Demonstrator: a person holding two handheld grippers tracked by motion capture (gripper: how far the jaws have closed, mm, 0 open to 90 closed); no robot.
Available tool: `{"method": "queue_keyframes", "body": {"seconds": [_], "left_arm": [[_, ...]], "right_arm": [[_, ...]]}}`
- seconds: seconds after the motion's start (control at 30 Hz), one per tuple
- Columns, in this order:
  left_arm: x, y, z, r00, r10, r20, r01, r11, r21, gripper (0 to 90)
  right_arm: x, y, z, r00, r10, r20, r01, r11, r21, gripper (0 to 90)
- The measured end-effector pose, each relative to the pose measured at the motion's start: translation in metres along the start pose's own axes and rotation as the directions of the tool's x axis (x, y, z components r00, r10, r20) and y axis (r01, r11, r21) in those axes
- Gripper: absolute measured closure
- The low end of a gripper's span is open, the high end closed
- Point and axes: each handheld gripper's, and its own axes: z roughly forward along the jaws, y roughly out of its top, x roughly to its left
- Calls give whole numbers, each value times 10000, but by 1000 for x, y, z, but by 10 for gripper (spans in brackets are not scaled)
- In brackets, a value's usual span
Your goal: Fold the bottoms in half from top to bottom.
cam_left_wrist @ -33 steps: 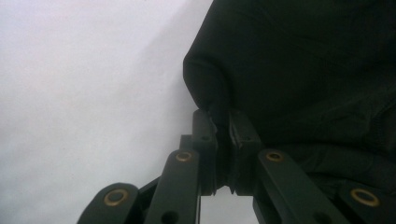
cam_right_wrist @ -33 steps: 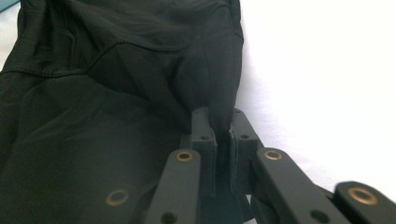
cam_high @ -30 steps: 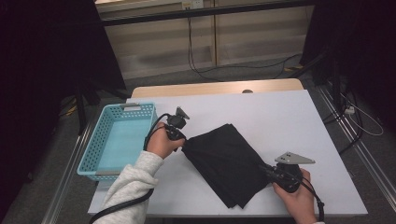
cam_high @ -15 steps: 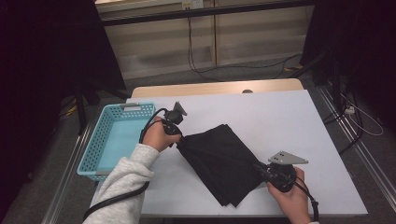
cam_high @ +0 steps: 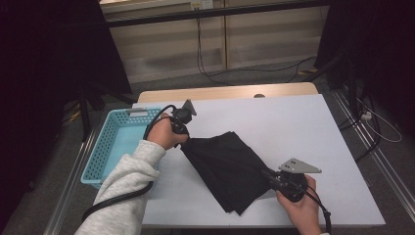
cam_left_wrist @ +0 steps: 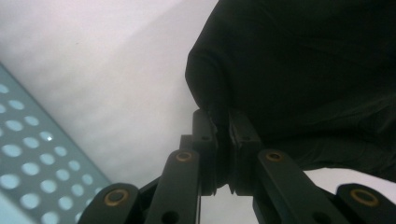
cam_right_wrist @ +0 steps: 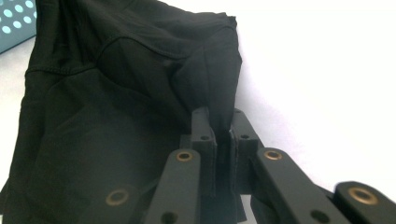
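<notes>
A folded black garment of soft, matte cloth [cam_high: 230, 169] lies slanted across the middle of the white desk [cam_high: 313, 127], between its left edge and its near right corner. The left gripper [cam_left_wrist: 220, 140] is clenched on a pinched corner of the fabric, and the right gripper [cam_right_wrist: 220, 135] on the opposite one. The folding looks largely done; moving it to the light-blue perforated plastic basket [cam_high: 105, 147] at the desk's left edge seems to remain.

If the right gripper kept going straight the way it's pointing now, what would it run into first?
Most likely more of the black cloth that the right gripper already pinches. It bunches directly ahead of the jaws. Farther along that line, the blue basket shows, though depth is hard to judge.
</notes>
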Motion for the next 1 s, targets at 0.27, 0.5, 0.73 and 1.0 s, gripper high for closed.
{"method": "queue_keyframes", "body": {"seconds": [0.27,0.5,0.73,1.0], "left_arm": [[1,2,-8,9998,0,-186,3,9999,154,834],[7,-1,-18,9999,20,-156,-17,9998,198,834],[16,-2,-30,9996,-21,-271,25,9999,153,834],[23,-3,-41,9994,-81,-323,85,9999,121,834]], "right_arm": [[3,5,0,9999,37,-113,-39,9998,-204,836],[9,8,3,9999,24,-164,-29,9995,-316,836],[17,13,5,9995,-110,-286,96,9988,-484,836],[25,18,8,9987,-195,-475,168,9982,-580,836]]}}
